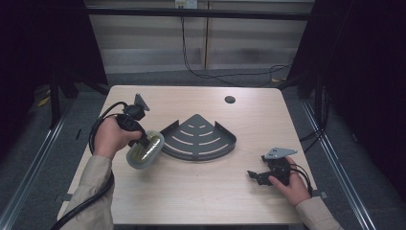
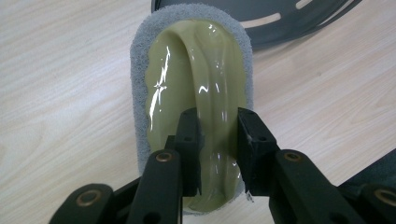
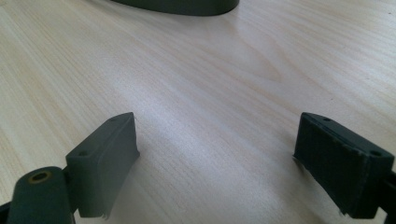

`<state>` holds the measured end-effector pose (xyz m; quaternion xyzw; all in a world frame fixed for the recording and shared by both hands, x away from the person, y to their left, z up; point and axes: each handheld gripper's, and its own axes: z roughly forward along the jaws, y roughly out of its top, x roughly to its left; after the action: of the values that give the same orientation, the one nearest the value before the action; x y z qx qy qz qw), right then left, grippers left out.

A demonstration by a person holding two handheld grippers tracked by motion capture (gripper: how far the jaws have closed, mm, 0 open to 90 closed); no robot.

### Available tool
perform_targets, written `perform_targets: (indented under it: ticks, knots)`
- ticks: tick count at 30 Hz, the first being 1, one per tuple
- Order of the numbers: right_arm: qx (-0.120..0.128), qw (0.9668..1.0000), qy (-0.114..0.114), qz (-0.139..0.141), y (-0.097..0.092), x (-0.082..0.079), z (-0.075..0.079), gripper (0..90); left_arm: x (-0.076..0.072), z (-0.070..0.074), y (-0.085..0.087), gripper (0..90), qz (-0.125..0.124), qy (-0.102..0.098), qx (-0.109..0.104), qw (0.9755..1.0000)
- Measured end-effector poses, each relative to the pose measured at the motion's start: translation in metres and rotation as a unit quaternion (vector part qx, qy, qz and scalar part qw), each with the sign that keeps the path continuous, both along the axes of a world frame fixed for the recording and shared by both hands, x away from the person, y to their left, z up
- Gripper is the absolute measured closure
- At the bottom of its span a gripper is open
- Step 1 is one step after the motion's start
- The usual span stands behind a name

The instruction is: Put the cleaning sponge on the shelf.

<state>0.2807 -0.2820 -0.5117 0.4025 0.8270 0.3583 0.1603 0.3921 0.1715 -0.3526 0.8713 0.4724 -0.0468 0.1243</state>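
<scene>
My left gripper [image 1: 143, 141] is shut on the raised handle of an oval scrubber [image 1: 145, 150], olive-green plastic on a grey sponge pad [image 2: 140, 60]. It holds the scrubber tilted just above the table, left of a dark grey quarter-round corner shelf [image 1: 198, 137]. In the left gripper view both black jaws pinch the glossy green ridge [image 2: 210, 93], and the shelf [image 2: 285, 21] lies beyond the scrubber. My right gripper [image 1: 253, 175] rests low on the table near the front right, its jaws wide apart with bare wood between them [image 3: 215, 149].
The light wooden table [image 1: 201, 191] has a round cable hole [image 1: 230, 99] at the back. Cables trail on the floor behind it. Dark curtains flank both sides. The shelf's edge [image 3: 187, 7] shows at the top of the right gripper view.
</scene>
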Motion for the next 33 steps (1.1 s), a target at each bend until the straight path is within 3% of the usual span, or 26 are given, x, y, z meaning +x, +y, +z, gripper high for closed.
perform_targets:
  ticks: [33]
  knots:
    - [0.0, 1.0, 0.0, 0.0, 0.0, 0.0, 0.0, 12.6, 0.035, 0.009, -0.043, 71.9, -0.016, -0.007, -0.007, 0.9998]
